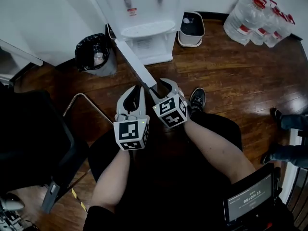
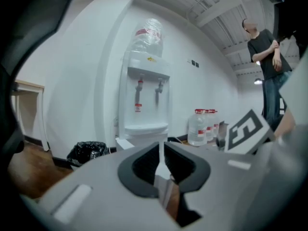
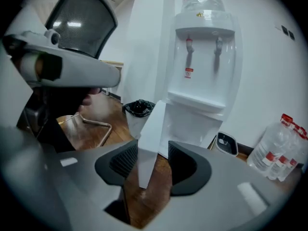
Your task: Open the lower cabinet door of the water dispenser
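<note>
Head view | trash bin (image 1: 95, 53) beside dispenser (image 1: 144, 18) | water bottles (image 1: 260, 18) apart | door (image 1: 136, 65) open

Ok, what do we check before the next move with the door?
1. Door swung out: ok. The door stands out from the dispenser.
2. Right hand-held gripper not clamped: ok. Its jaws are apart with the door edge between them.
3. Left hand-held gripper empty: ok. Its jaws are together, holding nothing.
4. Door fully open: cannot tell.
</note>
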Motion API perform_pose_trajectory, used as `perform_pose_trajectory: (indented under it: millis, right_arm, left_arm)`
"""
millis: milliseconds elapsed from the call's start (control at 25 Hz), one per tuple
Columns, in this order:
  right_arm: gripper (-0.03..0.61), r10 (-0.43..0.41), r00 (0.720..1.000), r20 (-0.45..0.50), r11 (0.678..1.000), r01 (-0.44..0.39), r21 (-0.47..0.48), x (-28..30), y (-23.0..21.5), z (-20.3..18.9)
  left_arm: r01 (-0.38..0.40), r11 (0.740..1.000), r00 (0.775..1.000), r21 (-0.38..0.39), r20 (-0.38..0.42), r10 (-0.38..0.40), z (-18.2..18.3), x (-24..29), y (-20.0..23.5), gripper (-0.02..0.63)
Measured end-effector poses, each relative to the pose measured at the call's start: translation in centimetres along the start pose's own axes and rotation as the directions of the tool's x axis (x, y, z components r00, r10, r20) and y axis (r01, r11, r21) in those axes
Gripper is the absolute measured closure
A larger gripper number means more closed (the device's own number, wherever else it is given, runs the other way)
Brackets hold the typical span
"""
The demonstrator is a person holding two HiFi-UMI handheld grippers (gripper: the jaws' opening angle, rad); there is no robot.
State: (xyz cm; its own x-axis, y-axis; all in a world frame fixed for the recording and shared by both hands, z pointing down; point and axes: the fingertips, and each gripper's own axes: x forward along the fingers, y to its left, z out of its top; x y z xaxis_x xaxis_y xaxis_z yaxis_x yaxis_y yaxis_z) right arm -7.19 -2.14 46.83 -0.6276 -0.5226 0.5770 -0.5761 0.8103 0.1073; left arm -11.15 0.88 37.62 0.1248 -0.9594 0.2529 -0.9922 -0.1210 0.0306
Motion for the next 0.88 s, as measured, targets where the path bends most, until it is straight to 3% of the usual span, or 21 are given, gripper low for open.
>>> perform_pose_trajectory:
  millis: [120, 240, 360, 560, 760, 880]
  right_arm:
    - [0.331, 0.074, 0.997, -0.016, 0.994, -0.072, 0.084, 1.6, -0.2, -0.3]
    - [0.350, 0.198, 0.980, 0.003, 0.965, -0.196, 0.177, 1.9, 1.2, -0.4]
    - [0.341, 0.226, 0.974, -0.001, 0.963, -0.223, 0.149, 2.1, 2.0, 0.2]
    - [0.400, 0.144, 0.984, -0.106, 0.989, -0.141, 0.037, 2.8, 0.2, -1.3]
    - [0.402, 0.009, 0.993, -0.121, 0.991, 0.008, 0.136, 3.1, -7.3, -3.0]
    - [0.399, -0.053, 0.989, -0.135, 0.986, 0.073, 0.148, 3.7, -11.2, -3.0]
  left_arm:
    - [0.024, 1.000, 1.000, 0.011, -0.012, -0.024, 0.2, 1.1, 0.2, 0.561]
    - [0.026, 1.000, 0.999, -0.013, -0.019, -0.027, 0.3, 1.9, 0.9, 0.561]
    - [0.013, 0.999, 1.000, -0.046, -0.004, -0.014, 1.3, 2.6, 1.8, 0.565]
    - [0.013, 0.999, 0.999, -0.039, -0.034, -0.014, 1.3, 3.8, 2.2, 0.565]
    - [0.000, 0.997, 1.000, -0.075, -0.022, -0.001, 2.6, 5.7, 4.1, 0.565]
    - [0.010, 0.996, 1.000, -0.085, -0.007, -0.011, 3.5, 7.3, 4.4, 0.565]
